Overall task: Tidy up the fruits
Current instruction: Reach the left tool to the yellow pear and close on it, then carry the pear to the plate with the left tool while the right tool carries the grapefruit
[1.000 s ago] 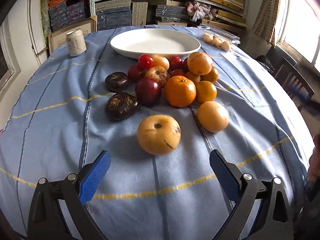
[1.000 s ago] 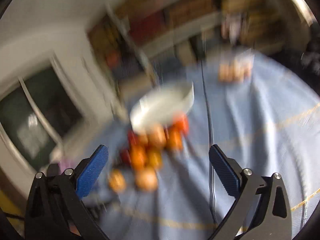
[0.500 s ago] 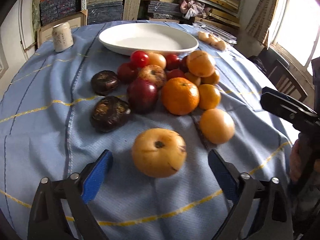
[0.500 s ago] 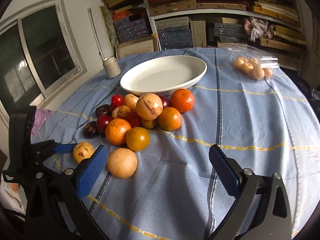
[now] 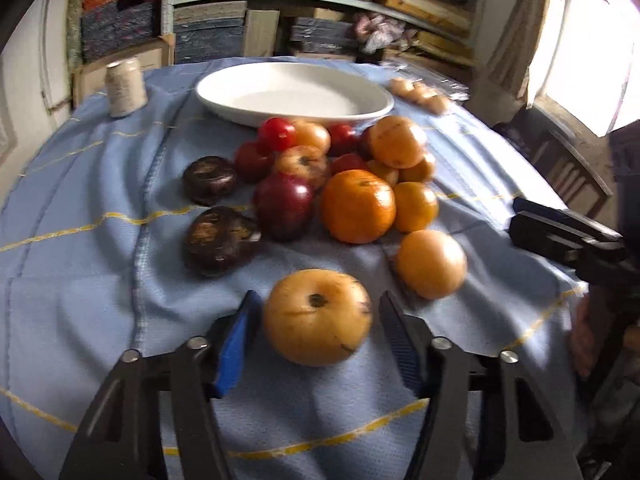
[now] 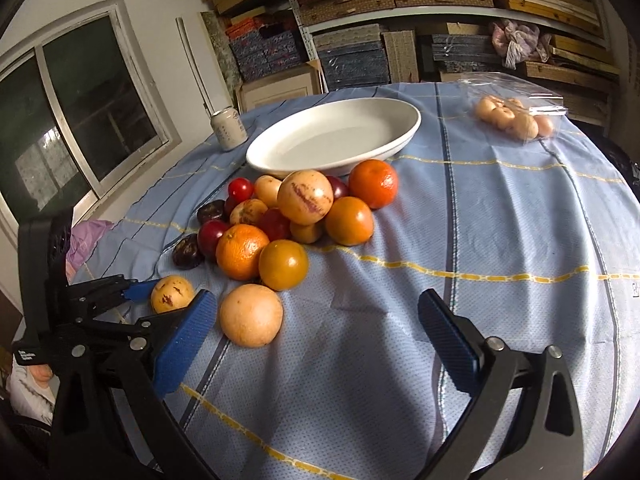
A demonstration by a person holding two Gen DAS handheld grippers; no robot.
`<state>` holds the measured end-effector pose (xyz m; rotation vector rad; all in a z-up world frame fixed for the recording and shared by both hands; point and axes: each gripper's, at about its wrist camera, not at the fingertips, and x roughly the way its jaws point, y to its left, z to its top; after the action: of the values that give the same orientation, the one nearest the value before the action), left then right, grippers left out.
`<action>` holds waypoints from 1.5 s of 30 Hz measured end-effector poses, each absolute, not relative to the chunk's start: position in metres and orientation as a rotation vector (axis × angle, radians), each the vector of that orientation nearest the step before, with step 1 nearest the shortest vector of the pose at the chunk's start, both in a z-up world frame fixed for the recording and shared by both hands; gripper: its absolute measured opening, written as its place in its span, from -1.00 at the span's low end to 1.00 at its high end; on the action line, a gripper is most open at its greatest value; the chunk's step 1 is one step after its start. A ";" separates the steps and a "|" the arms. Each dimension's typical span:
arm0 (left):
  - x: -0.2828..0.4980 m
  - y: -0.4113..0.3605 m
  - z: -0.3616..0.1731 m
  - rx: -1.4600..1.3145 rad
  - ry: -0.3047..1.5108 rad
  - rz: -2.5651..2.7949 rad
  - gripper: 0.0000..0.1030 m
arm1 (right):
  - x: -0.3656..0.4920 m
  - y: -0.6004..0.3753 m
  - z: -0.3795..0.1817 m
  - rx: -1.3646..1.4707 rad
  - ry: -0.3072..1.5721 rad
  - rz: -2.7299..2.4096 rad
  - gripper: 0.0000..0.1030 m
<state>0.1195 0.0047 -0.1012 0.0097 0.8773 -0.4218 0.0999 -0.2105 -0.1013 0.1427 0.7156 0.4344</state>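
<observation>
Left gripper closing round yellow apple — pad contact unclear; right gripper spread wide over bare tablecloth.

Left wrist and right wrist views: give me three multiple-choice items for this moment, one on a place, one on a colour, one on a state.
1. Where is the yellow apple-like fruit?
A. In the white dish
B. Between the left gripper's fingers
C. Beside the can

2. What colour is the tablecloth?
A. Light blue with yellow lines
B. Plain red
C. Green checks

3. What is in the white dish?
A. Oranges
B. Nothing
C. Tomatoes

Answers: 1 B, the fruit sits on the cloth between the fingers of the left gripper, which are closing around it. 2 A, both views show blue cloth with yellow stripes. 3 B, its bowl shows bare white, with the fruit pile on the cloth in front.
</observation>
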 end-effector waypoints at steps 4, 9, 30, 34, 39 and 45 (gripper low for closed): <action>0.124 0.017 -0.102 -0.097 0.875 -0.442 -0.04 | 0.102 -0.210 -0.104 0.137 0.725 0.414 0.92; 0.123 0.014 -0.101 -0.085 0.870 -0.417 -0.09 | 0.102 -0.208 -0.105 0.137 0.727 0.440 0.89; 0.104 0.046 -0.080 -0.150 0.740 -0.367 -0.10 | 0.093 -0.154 -0.091 -0.062 0.764 0.491 -0.11; 0.100 0.046 -0.078 -0.155 0.732 -0.379 -0.10 | 0.098 -0.132 -0.101 -0.140 0.803 0.460 -0.12; 0.098 0.047 -0.077 -0.156 0.721 -0.378 -0.10 | 0.111 -0.124 -0.112 -0.131 0.825 0.455 -0.14; 0.099 0.045 -0.079 -0.148 0.733 -0.369 -0.10 | 0.114 -0.123 -0.116 -0.139 0.838 0.460 -0.12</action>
<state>0.0989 0.0453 -0.0795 -0.1480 0.7326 -0.3694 0.1140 -0.1228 -0.1160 -0.1389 0.8381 0.4595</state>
